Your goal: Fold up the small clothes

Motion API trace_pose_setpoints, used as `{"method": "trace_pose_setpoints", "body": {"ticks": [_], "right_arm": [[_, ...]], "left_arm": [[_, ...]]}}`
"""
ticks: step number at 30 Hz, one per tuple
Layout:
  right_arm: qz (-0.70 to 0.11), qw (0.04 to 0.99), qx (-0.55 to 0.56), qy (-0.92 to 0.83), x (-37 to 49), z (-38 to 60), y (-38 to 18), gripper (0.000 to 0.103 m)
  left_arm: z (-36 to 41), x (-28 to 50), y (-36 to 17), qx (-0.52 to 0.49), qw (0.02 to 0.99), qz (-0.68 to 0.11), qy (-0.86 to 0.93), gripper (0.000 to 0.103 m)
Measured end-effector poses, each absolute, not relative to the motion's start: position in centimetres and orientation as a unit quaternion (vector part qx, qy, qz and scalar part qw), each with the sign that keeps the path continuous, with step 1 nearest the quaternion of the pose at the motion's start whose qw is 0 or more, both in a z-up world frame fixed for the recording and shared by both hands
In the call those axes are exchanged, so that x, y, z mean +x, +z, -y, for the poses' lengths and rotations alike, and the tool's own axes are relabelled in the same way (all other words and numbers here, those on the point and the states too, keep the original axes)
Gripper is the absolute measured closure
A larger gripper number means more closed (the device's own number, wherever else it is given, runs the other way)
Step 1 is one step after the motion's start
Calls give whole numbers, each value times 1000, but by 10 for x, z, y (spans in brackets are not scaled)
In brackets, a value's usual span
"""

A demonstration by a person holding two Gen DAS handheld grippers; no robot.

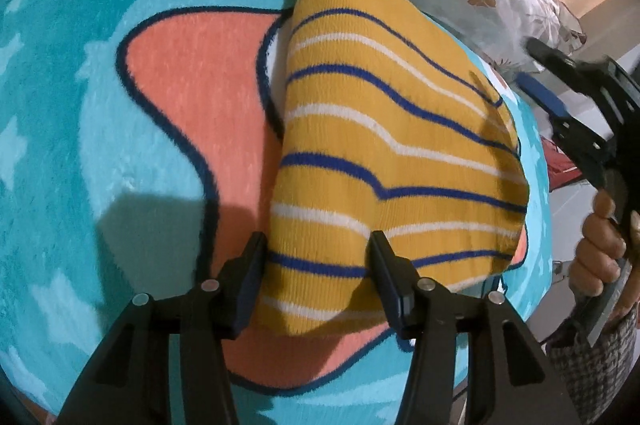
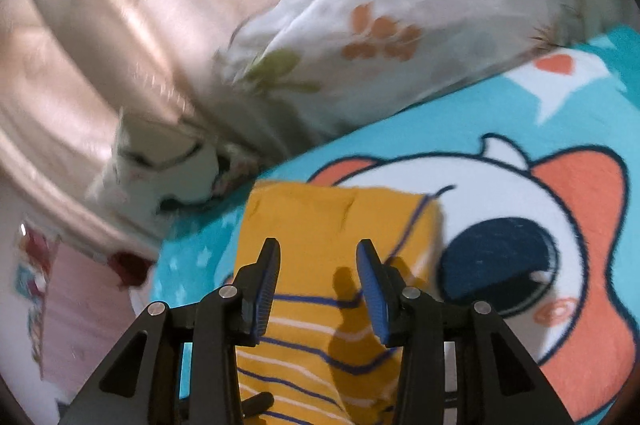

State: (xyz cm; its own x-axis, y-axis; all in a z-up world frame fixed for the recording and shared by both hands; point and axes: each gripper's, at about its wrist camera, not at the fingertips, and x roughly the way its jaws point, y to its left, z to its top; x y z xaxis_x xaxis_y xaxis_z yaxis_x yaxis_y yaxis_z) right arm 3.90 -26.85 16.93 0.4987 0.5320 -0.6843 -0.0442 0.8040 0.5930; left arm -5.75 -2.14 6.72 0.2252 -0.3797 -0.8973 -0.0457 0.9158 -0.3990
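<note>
A folded mustard-yellow knit garment (image 1: pixel 384 153) with blue and white stripes lies on a turquoise cartoon blanket (image 1: pixel 80 145). My left gripper (image 1: pixel 318 251) stands open over the garment's near end, one finger at each side of the cloth, pads not pressing it. In the right wrist view the same garment (image 2: pixel 320 225) lies below my right gripper (image 2: pixel 318 261), which is open, its blue pads (image 2: pixel 372 289) holding nothing and its shadow falling on the cloth. The right gripper (image 1: pixel 580 97) also shows at the right edge of the left wrist view, held by a person's hand (image 1: pixel 600 253).
A white pillow (image 2: pixel 380 25) with orange and green leaf print lies along the blanket's far edge. Beyond it hangs beige fabric (image 2: pixel 100 25). The blanket (image 2: pixel 520 265) bears a large cartoon face in white and orange. Its edge drops off at the left of the right wrist view.
</note>
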Motion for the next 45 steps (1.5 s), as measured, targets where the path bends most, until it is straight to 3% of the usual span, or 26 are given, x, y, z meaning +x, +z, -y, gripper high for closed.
{"method": "trace_pose_setpoints", "body": {"ticks": [8, 15, 19, 26, 30, 38, 45], "right_arm": [[-540, 817, 148, 137, 74, 236, 123, 61], [-484, 851, 93, 179, 52, 197, 172, 62], [-501, 804, 157, 280, 34, 166, 165, 72], [-564, 712, 266, 323, -11, 162, 108, 73], [-591, 690, 266, 322, -51, 175, 94, 74], [-519, 773, 262, 253, -44, 236, 148, 73], [-512, 809, 268, 112, -4, 296, 119, 77]], "left_arm": [[14, -68, 77, -183, 765, -607, -113, 44], [-17, -82, 107, -163, 801, -572, -72, 43], [-47, -89, 116, -163, 817, -553, -25, 40], [-70, -92, 124, -168, 829, -534, 11, 35], [-76, -96, 128, -159, 835, -526, 14, 33], [-71, -105, 143, -112, 863, -492, 26, 27], [-59, -116, 160, -80, 884, -459, 45, 21]]}}
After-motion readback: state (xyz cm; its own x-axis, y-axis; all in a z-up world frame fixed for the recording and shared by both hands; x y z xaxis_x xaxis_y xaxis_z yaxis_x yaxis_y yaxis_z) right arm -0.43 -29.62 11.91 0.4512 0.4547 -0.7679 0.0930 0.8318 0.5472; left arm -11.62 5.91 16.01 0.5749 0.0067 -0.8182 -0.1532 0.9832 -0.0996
